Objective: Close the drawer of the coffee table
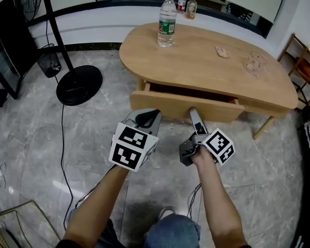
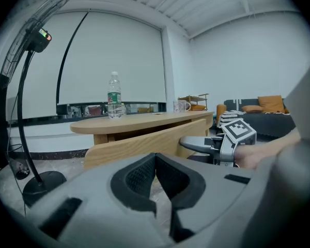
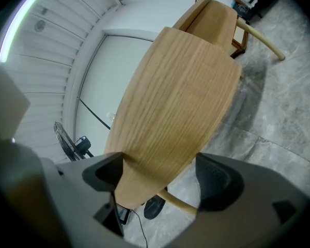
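A clear water bottle [image 1: 167,20] with a white cap stands upright on the wooden desk [image 1: 196,61]; the drawer [image 1: 183,106] sticks out a bit from the front of the desk; it is light wood, and inside it is too dark to see what it holds; the right tongs [image 3: 160,174] are wide, right at the drawer's front; the left tongs [image 2: 156,161] are pressed together, holding nothing, near the drawer.

Nothing legible from here. The water bottle [image 1: 167,20] wears a green label too small to make out. The cubes on the left gripper [image 1: 147,119] and right gripper [image 1: 193,112] show only black-and-white squares.
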The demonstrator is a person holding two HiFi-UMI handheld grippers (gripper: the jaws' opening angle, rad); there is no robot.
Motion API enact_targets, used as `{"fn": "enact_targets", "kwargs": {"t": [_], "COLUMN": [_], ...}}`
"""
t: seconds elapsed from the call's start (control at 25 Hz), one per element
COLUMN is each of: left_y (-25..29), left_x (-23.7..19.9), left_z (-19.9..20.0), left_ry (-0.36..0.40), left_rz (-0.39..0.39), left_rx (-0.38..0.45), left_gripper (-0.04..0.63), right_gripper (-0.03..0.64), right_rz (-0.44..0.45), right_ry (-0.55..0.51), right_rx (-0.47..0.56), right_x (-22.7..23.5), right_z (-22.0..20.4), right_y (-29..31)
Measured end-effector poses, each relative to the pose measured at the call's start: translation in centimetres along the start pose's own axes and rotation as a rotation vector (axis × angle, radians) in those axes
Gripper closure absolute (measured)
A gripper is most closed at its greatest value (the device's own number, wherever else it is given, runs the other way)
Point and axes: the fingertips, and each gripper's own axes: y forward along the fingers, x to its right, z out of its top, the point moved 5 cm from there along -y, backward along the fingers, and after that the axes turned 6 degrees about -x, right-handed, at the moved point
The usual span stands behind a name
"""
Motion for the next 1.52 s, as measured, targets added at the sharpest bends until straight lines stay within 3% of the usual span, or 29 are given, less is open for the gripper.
{"fn": "enact_targets", "kwargs": {"t": [1.2, 1.52], "left_y": [5.1, 3.5], "left_x": [-3.9, -2.7], "left_z": [1.5, 2.6], "left_ry": [-0.012, -0.007], "left_rz": [0.057, 0.033], "left_rx": [-0.006, -0.019], "left_gripper": [0.592, 0.592], "right_gripper": [0.176, 0.250], "right_rz": [0.011, -0.050], "right_ry": [-0.009, -0.100], "right_rx": [-0.021, -0.092], "right_x": [1.5, 0.2], "right_z": [3.5, 2.9], "right_y": [6.8, 4.4]}}
